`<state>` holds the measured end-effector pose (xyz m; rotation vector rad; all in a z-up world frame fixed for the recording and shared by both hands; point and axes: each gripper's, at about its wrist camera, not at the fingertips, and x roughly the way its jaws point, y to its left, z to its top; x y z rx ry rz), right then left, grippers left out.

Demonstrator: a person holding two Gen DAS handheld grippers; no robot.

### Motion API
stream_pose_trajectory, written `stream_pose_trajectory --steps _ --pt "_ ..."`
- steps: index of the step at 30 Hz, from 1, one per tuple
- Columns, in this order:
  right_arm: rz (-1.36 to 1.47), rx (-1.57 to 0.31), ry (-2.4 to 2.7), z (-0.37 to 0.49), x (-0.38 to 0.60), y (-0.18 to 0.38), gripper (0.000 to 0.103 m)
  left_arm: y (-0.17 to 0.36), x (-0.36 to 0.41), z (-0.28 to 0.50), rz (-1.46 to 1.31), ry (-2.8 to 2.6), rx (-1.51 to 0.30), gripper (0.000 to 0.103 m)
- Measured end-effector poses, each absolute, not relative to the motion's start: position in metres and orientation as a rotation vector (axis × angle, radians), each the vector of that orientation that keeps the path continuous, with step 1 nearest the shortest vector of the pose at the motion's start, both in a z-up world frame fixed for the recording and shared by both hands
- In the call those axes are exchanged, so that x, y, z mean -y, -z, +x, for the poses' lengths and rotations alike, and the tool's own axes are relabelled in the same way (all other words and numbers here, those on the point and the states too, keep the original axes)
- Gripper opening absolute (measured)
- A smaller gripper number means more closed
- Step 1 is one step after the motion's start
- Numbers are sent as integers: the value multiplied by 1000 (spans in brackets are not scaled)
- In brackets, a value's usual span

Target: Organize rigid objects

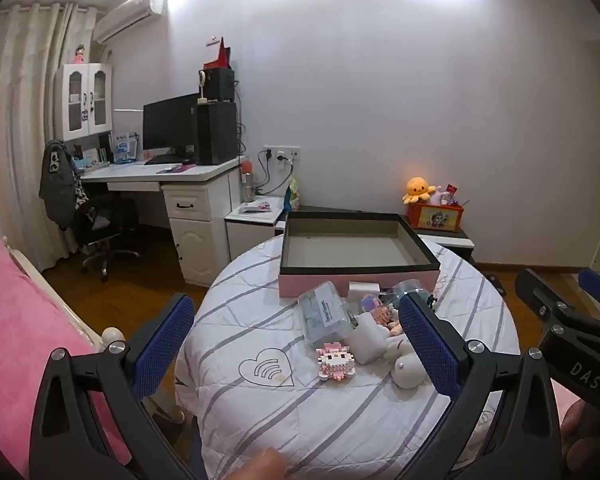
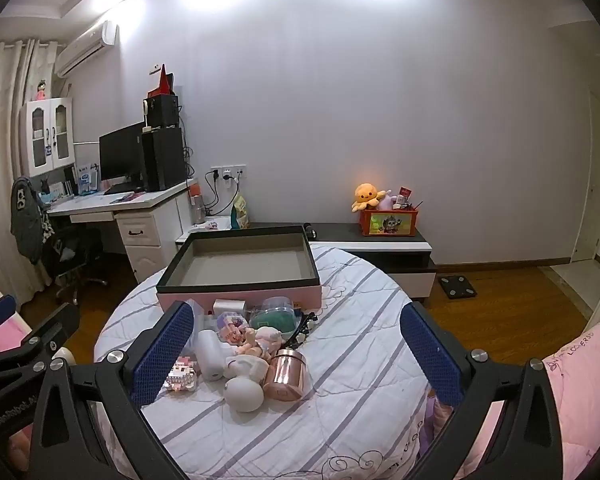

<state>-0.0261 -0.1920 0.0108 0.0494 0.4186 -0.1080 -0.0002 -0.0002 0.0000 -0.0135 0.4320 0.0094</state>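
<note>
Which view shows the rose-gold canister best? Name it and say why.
The right wrist view: the rose-gold canister lies in plain sight at the pile's near right edge. In the left wrist view the left tool's right finger covers that spot, so the canister cannot be seen.

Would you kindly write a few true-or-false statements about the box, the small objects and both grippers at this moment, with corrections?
1. The pink box is empty inside. True.
2. The left gripper is shut on the pink block figure. False: it is open and holds nothing.
3. The rose-gold canister lies in front of the box, on the striped quilt. True.
4. The right gripper grips the white egg-shaped object. False: it is open and empty.
</note>
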Motion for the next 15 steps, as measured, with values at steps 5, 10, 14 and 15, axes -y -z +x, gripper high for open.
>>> stream_pose_trajectory --steps 5,10,14,15 --pt "50 -407 114 -25 191 -11 103 -5 6 -1 16 -45 -395 103" --pt "50 -389 113 -30 191 -15 103 -9 -4 -8 -36 -23 -349 103" --pt "61 -380 108 -31 193 -15 103 -12 -4 -16 -25 -32 -327 103" --pt "61 -382 106 -31 193 -15 103 -12 -2 -15 -20 -32 -327 103"
